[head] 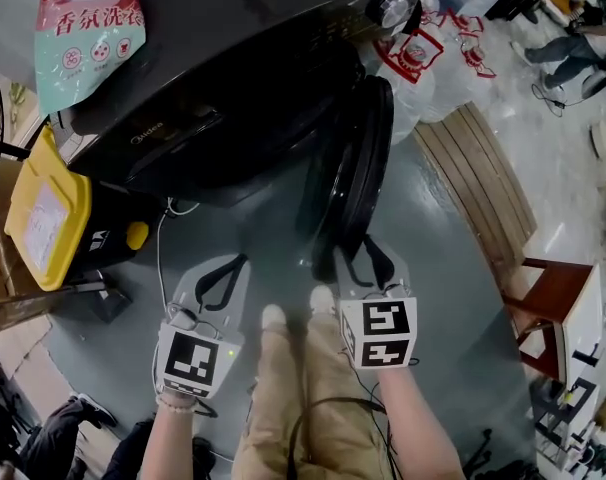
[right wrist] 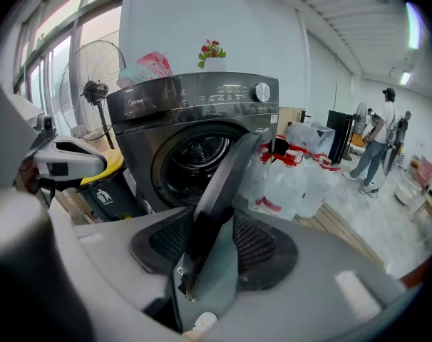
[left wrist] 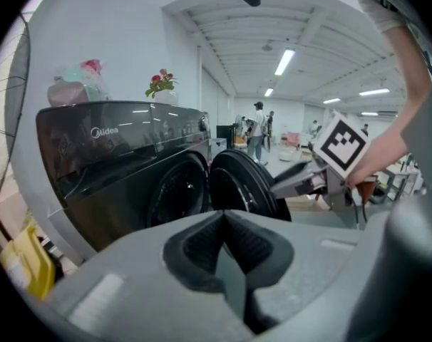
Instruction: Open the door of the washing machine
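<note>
**As the Door Stood Open, the Right Fingers Held Its Edge**

While the washing machine (head: 213, 118) sat dark on the floor, its round door (head: 358, 168) stood swung out from the right side of the drum opening (right wrist: 198, 155), upright and roughly square to the front panel. Its flat face looked sideways, and its free edge pointed back toward the person. The right gripper (head: 363, 258) had that free edge between its fingers, a pad against each face. The left gripper (head: 223, 280) hung beside it, apart from the door, fingers together on nothing, aimed at the machine's front.
</note>
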{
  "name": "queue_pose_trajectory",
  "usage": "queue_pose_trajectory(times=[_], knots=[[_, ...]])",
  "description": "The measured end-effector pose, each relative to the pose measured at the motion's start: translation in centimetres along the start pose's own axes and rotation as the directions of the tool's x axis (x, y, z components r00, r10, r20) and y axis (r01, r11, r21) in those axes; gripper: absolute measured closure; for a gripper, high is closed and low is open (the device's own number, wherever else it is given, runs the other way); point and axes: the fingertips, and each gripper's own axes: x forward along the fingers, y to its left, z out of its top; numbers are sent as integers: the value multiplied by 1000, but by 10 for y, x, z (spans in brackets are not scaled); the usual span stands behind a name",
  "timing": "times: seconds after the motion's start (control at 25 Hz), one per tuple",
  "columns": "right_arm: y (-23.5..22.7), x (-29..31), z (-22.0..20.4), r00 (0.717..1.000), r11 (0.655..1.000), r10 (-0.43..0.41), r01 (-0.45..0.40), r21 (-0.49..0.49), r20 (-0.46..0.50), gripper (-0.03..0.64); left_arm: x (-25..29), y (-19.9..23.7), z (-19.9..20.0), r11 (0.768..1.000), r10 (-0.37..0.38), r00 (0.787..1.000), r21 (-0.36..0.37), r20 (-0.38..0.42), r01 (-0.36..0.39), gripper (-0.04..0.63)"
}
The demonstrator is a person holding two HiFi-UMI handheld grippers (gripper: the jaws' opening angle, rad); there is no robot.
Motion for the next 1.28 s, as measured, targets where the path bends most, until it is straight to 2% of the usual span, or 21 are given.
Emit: queue_pose_trajectory(times=[0.2, 0.32, 0.44, 0.6, 0.72, 0.84, 1.04, 1.28], knots=[[-32, -17, -14, 998, 998, -54, 55, 11, -14, 457, 5, -9, 8, 1000, -12, 1000, -18, 3, 12, 603], [-54, -26, -20, 995, 995, -95, 95, 8, -22, 466, 10, -14, 15, 999, -28, 999, 27, 16, 28, 603], [-77, -33, -26, 990, 991, -137, 137, -10, -32, 471, 13, -19, 18, 1000, -28, 1000, -7, 9, 28, 603], [-110, -42, -32, 980, 981, -194, 193, -18, -41, 477, 16, -24, 20, 999, -28, 1000, -20, 2, 28, 603], [-132, -48, -35, 973, 974, -226, 226, -22, -40, 480, 19, -24, 23, 1000, -29, 1000, 7, 5, 29, 603], [-153, -52, -36, 965, 966, -258, 256, -39, -43, 480, 21, -26, 23, 999, -24, 1000, -25, -6, 24, 603], [-185, -57, -38, 950, 949, -310, 307, -80, -41, 480, 26, -29, 27, 1000, -25, 1000, -5, 1, 25, 603], [-221, -61, -37, 923, 921, -382, 377, -98, -41, 489, 30, -34, 37, 999, -30, 1000, -18, 6, 30, 603]])
